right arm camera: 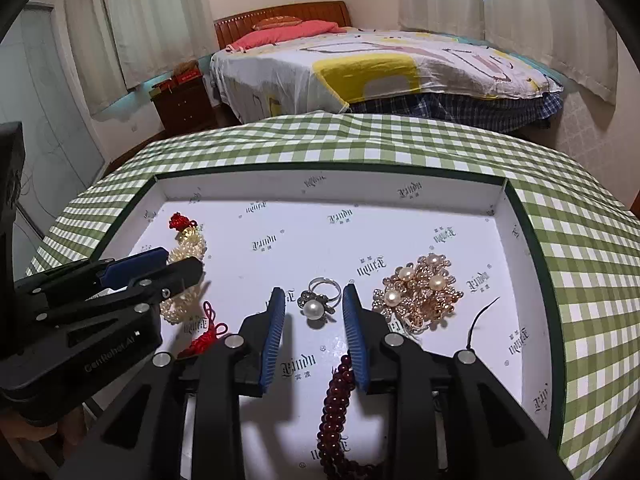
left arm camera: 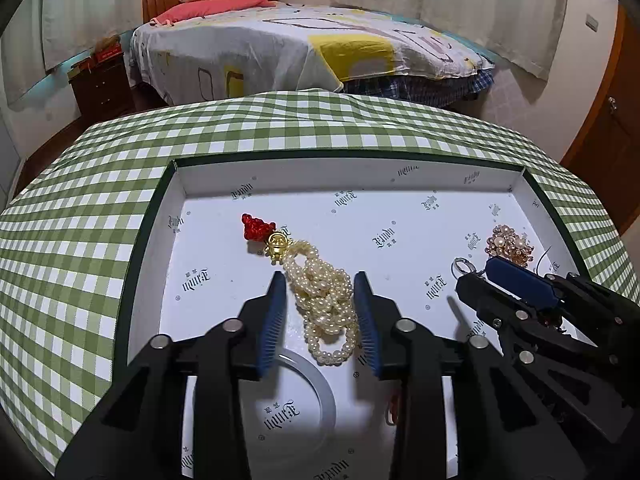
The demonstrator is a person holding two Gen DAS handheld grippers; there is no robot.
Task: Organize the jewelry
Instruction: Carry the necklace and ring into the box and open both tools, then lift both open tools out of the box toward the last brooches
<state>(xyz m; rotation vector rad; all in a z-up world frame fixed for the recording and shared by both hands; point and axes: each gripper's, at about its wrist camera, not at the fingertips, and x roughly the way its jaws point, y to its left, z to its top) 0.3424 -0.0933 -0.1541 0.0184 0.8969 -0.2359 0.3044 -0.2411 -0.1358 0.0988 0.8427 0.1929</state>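
A white box lid tray (left arm camera: 360, 184) holds the jewelry. My left gripper (left arm camera: 320, 304) is open, its blue pads on either side of a cream pearl strand (left arm camera: 324, 308) that ends in a gold charm (left arm camera: 277, 245) and a red knot (left arm camera: 256, 227). My right gripper (right arm camera: 314, 308) is open around a silver pearl ring (right arm camera: 318, 304). A gold pearl brooch (right arm camera: 420, 290) lies right of the ring. A dark red bead bracelet (right arm camera: 336, 408) lies under the right gripper. The right gripper also shows in the left wrist view (left arm camera: 516, 284), and the left gripper in the right wrist view (right arm camera: 160, 268).
The tray sits on a green checked tablecloth (left arm camera: 280, 128). A translucent bangle (left arm camera: 316, 396) lies under the left gripper. A red tassel knot (right arm camera: 206, 334) and a thin black cord (right arm camera: 482, 316) lie in the tray. A bed (left arm camera: 304, 44) and a nightstand (left arm camera: 102, 84) stand behind.
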